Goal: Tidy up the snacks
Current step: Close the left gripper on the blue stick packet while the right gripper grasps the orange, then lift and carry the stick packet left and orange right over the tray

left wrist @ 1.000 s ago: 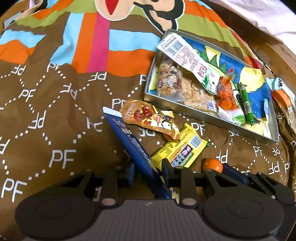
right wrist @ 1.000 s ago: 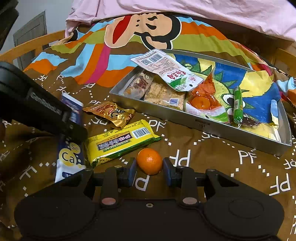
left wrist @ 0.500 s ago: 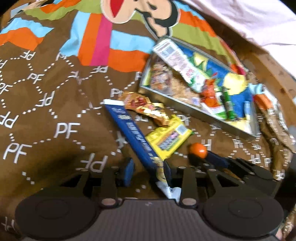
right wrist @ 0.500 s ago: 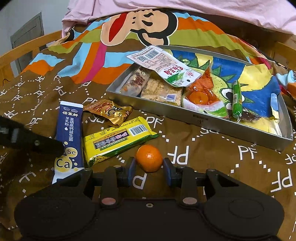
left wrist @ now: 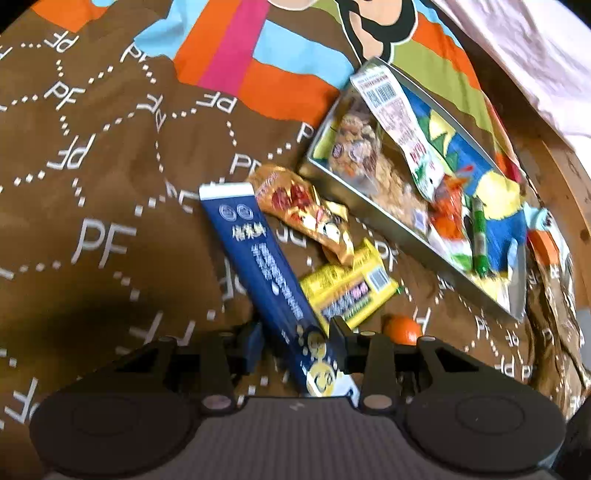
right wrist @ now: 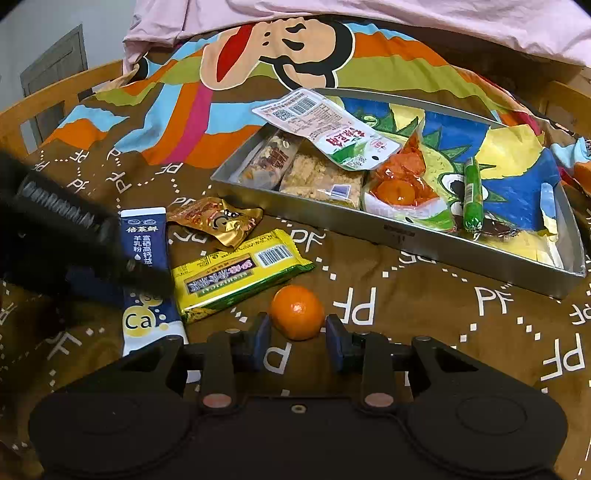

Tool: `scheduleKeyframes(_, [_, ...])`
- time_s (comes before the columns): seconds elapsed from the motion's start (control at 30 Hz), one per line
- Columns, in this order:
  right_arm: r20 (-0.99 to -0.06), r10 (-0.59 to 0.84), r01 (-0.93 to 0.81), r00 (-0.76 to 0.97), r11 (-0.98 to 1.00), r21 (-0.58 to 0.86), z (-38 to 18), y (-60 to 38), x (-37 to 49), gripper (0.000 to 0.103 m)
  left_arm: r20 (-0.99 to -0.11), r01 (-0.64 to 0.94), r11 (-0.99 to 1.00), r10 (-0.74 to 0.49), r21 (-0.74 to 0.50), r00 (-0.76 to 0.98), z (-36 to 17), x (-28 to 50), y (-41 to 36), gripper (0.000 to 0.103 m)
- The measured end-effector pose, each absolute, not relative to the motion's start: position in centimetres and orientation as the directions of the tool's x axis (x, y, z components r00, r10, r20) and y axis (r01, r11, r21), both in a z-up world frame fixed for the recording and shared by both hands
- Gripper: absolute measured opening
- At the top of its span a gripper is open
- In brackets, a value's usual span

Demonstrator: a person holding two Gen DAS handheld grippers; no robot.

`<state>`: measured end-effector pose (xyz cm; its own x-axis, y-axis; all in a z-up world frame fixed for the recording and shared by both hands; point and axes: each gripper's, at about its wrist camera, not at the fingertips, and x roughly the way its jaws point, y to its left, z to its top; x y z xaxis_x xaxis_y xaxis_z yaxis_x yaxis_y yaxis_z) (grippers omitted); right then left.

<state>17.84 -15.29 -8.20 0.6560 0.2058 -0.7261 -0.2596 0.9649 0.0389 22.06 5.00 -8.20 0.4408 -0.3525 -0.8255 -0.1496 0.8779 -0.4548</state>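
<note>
A long blue sachet (left wrist: 266, 266) lies flat on the brown printed cloth. Its lower end runs between the fingers of my left gripper (left wrist: 295, 338), which is open with a gap at the left pad. In the right wrist view the left tool's black body (right wrist: 66, 229) crosses the blue sachet (right wrist: 144, 240). My right gripper (right wrist: 297, 330) is shut on a small tangerine (right wrist: 297, 312) resting on the cloth, both pads against its sides. A gold packet (right wrist: 218, 221) and a yellow-green packet (right wrist: 240, 273) lie beside the sachet. The metal tray (right wrist: 332, 218) holds several snacks.
In the tray are a white-green pouch (right wrist: 332, 125), two grain bars (right wrist: 273, 162), an orange bag (right wrist: 399, 184) and a green sausage (right wrist: 472, 192). A wooden rail (right wrist: 37, 110) borders the left. A pink sheet (right wrist: 406, 22) lies behind.
The blue sachet, first gripped on edge by my left gripper, was let go and now lies flat. The left gripper drew back, then came over it again. The right gripper stayed put.
</note>
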Motion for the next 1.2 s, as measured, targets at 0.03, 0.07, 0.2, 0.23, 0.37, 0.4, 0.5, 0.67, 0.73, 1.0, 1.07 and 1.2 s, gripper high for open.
scheduleKeyframes(0.03, [-0.726,0.206,-0.257,0.656,0.966,0.042,-8.3,-15.4,17.9,0.035,-0.827,-0.150,0.884,-0.339,-0.444,0.447,-8.1,22.0,4.9,0.035])
scheduleKeyframes(0.07, [-0.725,0.207,-0.254,0.657,0.966,0.046,-8.3,-15.4,17.9,0.035,-0.828,-0.147,0.888,-0.332,-0.436,0.452,-8.2,22.0,4.9,0.035])
scheduleKeyframes(0.2, [-0.720,0.209,-0.250,0.662,0.967,0.051,-8.3,-15.5,17.9,0.035,-0.826,-0.124,0.909,-0.298,-0.399,0.478,-7.9,21.8,4.2,0.032])
scheduleKeyframes(0.23, [-0.718,0.209,-0.252,0.664,0.967,0.048,-8.3,-15.4,17.9,0.035,-0.824,-0.116,0.915,-0.287,-0.387,0.488,-7.7,21.8,4.0,0.030])
scheduleKeyframes(0.37, [-0.709,0.212,-0.255,0.672,0.966,0.046,-8.5,-15.3,17.9,0.038,-0.813,-0.083,0.931,-0.264,-0.356,0.519,-7.4,21.8,3.4,0.030])
scheduleKeyframes(0.4, [-0.708,0.212,-0.255,0.673,0.966,0.046,-8.6,-15.3,18.0,0.041,-0.810,-0.076,0.932,-0.265,-0.354,0.524,-7.5,21.9,3.2,0.030])
scheduleKeyframes(0.5, [-0.711,0.205,-0.256,0.673,0.966,0.036,-9.0,-15.2,18.2,0.043,-0.810,-0.080,0.932,-0.262,-0.353,0.525,-7.7,22.4,3.2,0.029])
scheduleKeyframes(0.67, [-0.703,0.211,-0.249,0.679,0.967,0.049,-9.0,-15.3,18.3,0.035,-0.812,-0.086,0.930,-0.264,-0.358,0.521,-7.6,22.2,3.3,0.023])
scheduleKeyframes(0.73, [-0.696,0.203,-0.243,0.689,0.969,0.042,-8.8,-15.3,18.2,0.034,-0.804,-0.081,0.927,-0.272,-0.367,0.529,-7.3,22.0,3.3,0.019])
scheduleKeyframes(1.0, [-0.654,0.181,-0.232,0.734,0.973,0.009,-7.8,-15.3,17.4,0.034,-0.774,-0.015,0.921,-0.318,-0.389,0.547,-6.3,21.1,2.7,0.012])
scheduleKeyframes(1.07, [-0.646,0.178,-0.232,0.742,0.973,0.002,-7.7,-15.3,17.2,0.034,-0.767,-0.004,0.920,-0.325,-0.393,0.553,-6.1,20.9,2.6,0.011])
scheduleKeyframes(1.2, [-0.617,0.173,-0.224,0.767,0.975,-0.005,-7.0,-15.4,16.9,0.034,-0.736,0.046,0.914,-0.354,-0.404,0.578,-5.1,20.5,2.2,0.010])
